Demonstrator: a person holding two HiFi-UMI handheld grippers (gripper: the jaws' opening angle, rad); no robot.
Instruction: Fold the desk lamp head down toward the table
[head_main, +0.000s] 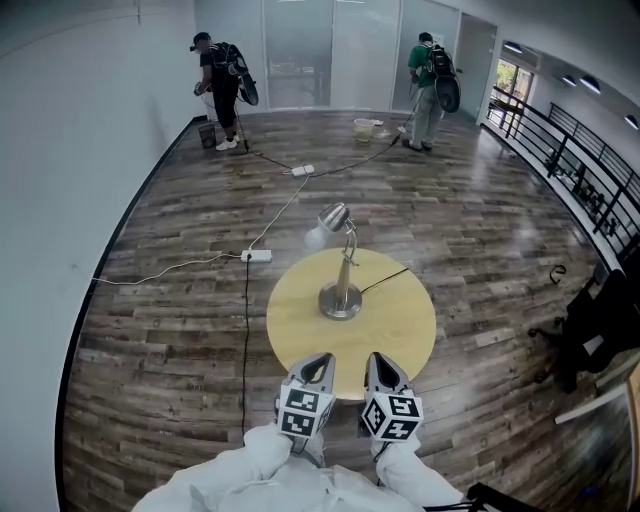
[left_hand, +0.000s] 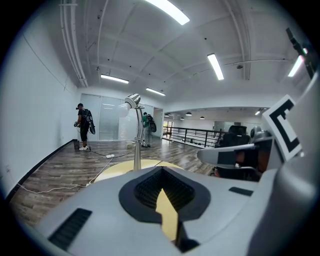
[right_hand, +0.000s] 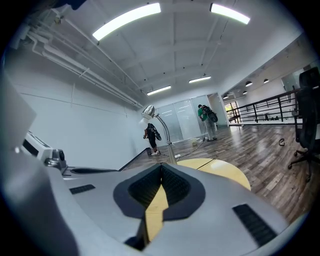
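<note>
Both grippers are side by side at the near rim of the round yellow table. I have the left gripper and the right gripper pointing across the tabletop toward the lamp.

Left jaws are closed together with nothing between them; only a thin sliver of tabletop shows through the pad notch. Right jaws look the same: pads together, empty.

The desk lamp stands upright with its round metal base near the table centre. The lamp head is up at the top of the curved neck, tilted over to the left with the bulb end facing down-left. The cord runs off the base to the right.

Neither gripper touches the lamp; both are well apart from it.

Background: two people with backpacks at the far end, a power strip and cables on the wood floor, and an office chair at right.
</note>
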